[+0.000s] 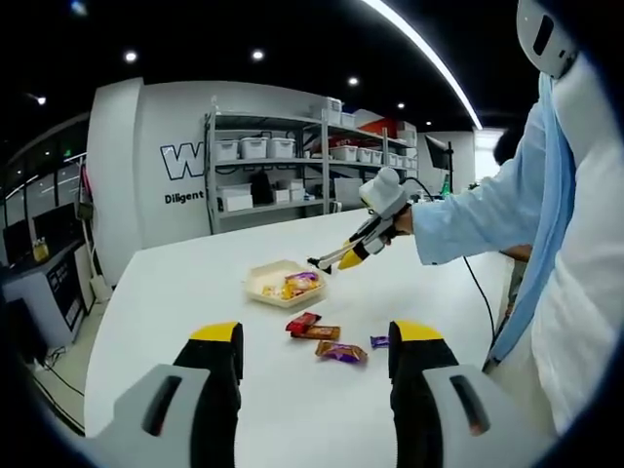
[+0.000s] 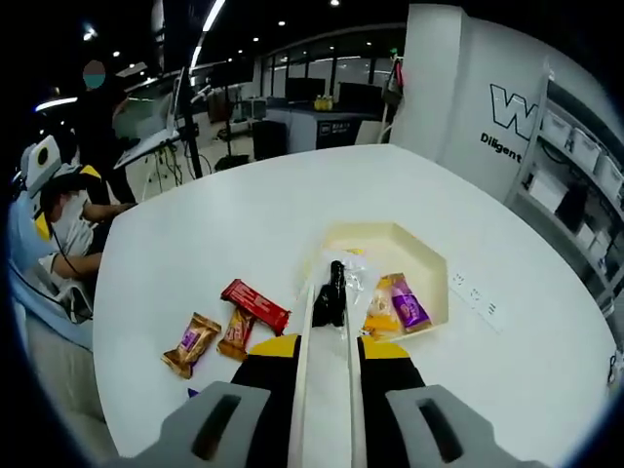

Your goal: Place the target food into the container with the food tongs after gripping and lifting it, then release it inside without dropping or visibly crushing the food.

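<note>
White tongs (image 2: 330, 361) sit clamped in the right claw (image 2: 330, 363), their dark tips (image 2: 333, 283) just over the near rim of the cream container (image 2: 429, 263); whether they pinch anything I cannot tell. Yellow and purple packets (image 2: 395, 304) already lie inside, right of the tips. A red bar (image 2: 255, 304) and orange packets (image 2: 193, 343) rest on the surface (image 2: 244, 214) to the left. The left claw (image 1: 317, 341) hangs apart, empty. Likely releasing or returning for another packet. Wall lettering reads "Diligent".

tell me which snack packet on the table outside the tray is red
The long red packet, lying nearest the tray. The two packets beside it are orange-brown, and a small purple one lies apart.
</note>
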A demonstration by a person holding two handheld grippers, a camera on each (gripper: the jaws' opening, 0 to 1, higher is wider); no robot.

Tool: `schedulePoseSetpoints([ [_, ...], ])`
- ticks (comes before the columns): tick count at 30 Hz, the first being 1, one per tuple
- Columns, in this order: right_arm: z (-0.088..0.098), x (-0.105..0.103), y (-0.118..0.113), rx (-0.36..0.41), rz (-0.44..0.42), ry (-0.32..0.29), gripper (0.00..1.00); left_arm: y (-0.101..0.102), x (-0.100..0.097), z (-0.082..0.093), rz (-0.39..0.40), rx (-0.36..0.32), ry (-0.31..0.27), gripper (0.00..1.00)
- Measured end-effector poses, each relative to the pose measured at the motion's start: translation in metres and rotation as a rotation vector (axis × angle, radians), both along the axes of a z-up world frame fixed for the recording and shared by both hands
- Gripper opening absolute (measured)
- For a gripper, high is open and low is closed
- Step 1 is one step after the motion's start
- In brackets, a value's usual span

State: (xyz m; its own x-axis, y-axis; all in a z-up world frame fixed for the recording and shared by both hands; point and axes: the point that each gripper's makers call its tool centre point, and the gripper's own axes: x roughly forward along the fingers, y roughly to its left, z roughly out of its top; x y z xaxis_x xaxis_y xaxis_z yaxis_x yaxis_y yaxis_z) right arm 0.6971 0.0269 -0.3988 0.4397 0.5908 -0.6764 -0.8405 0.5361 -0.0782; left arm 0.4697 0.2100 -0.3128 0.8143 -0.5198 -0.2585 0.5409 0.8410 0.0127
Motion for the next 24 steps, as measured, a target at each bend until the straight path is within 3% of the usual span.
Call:
schedulePoseSetpoints([
  [15,0.013,0.061,0.008,-0.010,-0.018,-0.014,0.14,0.011,0.010,-0.004,0.025,0.002,0.021,0.58],
  [24,0.014,0.077,0.018,-0.001,-0.011,-0.034,0.17,0.015,0.016,-0.004,0.035,0.006,0.022,0.59],
])
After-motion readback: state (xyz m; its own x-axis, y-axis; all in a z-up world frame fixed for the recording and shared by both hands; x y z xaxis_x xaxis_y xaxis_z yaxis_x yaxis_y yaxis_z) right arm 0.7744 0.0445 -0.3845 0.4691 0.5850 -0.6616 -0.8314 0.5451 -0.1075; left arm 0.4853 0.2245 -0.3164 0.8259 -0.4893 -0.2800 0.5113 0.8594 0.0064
